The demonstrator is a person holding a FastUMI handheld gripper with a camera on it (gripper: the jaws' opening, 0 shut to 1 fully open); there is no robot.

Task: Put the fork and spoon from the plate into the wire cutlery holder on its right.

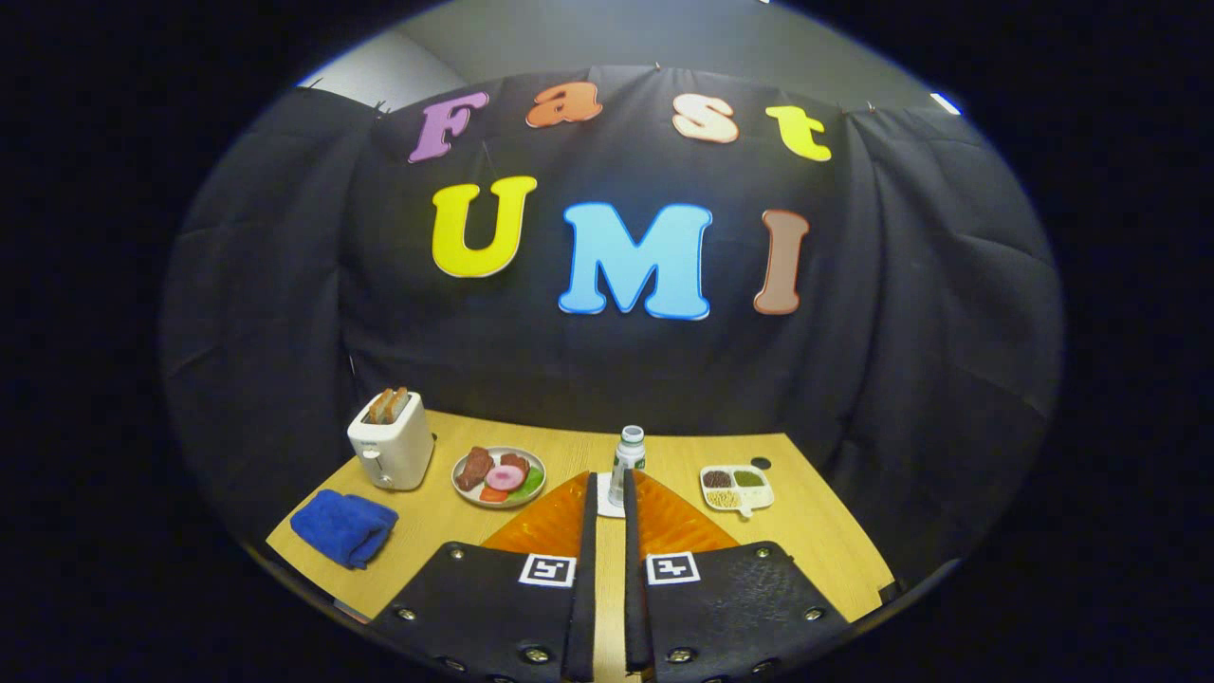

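My gripper [609, 484] hovers above the near middle of a wooden table [436, 531]. Its fingers stand almost together with only a thin slit between them, and nothing is held. A round plate [500, 477] lies beyond the left finger and to its left. It carries toy food: brown meat pieces, a pink slice, something green and something red. I cannot make out any cutlery on it at this distance.
A small clear bottle [627, 460] with a white cap stands just beyond the fingertips. A white toaster [391, 446] with toast sits left of the plate. A folded blue cloth [343, 527] lies at the near left. A white divided dish [737, 487] of grains sits right of the bottle.
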